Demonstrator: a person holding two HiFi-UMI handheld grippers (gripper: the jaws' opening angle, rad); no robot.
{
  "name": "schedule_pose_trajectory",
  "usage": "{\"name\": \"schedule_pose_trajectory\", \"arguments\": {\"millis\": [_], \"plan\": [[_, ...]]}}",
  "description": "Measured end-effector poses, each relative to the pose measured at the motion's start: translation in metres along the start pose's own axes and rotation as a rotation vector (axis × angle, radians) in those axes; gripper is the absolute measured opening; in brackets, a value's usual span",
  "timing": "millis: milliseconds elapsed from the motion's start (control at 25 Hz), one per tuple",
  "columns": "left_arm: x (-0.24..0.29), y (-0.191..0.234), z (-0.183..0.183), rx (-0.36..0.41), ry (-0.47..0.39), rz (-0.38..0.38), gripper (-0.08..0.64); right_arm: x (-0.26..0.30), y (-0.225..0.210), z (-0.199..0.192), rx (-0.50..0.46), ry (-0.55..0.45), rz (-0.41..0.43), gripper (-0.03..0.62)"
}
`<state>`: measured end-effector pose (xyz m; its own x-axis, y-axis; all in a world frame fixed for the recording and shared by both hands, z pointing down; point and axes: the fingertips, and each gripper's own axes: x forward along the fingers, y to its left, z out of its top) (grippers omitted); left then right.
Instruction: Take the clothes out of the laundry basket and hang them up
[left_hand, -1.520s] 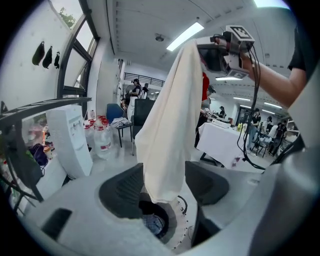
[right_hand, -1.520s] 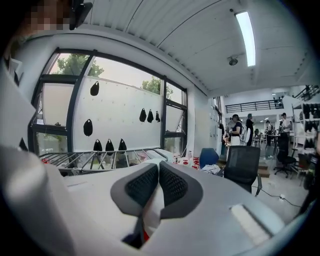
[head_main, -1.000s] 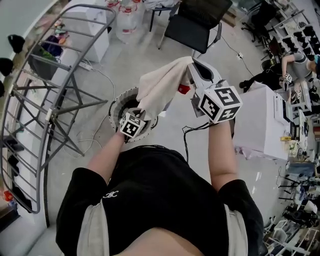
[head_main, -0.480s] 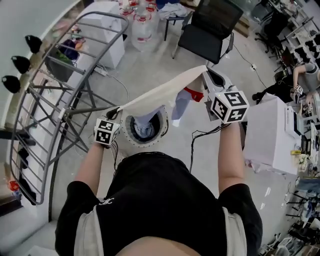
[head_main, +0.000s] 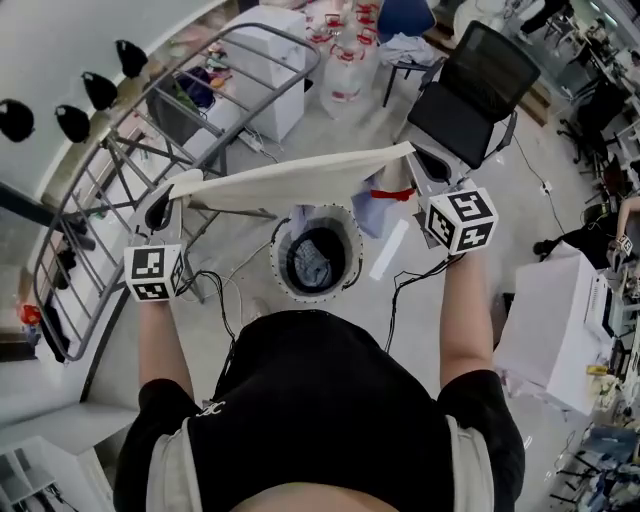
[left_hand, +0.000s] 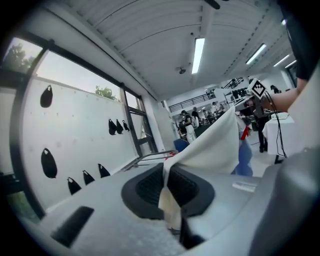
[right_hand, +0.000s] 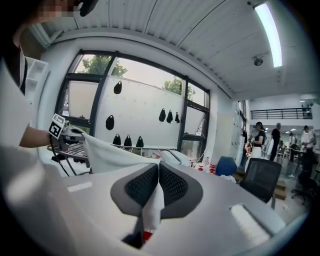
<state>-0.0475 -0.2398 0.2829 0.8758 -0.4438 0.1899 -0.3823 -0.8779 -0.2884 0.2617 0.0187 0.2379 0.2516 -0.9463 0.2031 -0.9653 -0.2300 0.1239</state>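
The left gripper (head_main: 170, 192) has risen leftward; its fingers and those of the right gripper (head_main: 414, 152) each pinch one end of the cloth (head_main: 290, 178).

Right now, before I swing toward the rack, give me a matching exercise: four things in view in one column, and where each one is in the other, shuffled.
Things:
1. cream garment
2. laundry basket
3. drying rack
4. office chair

Places:
A. underneath the garment, clothes inside
B. beyond the right claw
C. stretched between both shut claws
D. off to the left, by the left claw

Pairs: 1-C, 2-A, 3-D, 4-B
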Motion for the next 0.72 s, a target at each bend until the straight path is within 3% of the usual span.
{"name": "schedule_pose_trajectory", "arguments": {"millis": [360,720], "plan": [[-0.100,0.054,-0.011,-0.019,0.065,0.279,0.012,0.068,0.072,0.052,-0.075,-0.068,0.258,0.018],[-0.227,0.110,-0.046,-0.084,0.134,0.546,0.012,0.140,0.202,0.089,-0.151,-0.112,0.555,0.018]]}}
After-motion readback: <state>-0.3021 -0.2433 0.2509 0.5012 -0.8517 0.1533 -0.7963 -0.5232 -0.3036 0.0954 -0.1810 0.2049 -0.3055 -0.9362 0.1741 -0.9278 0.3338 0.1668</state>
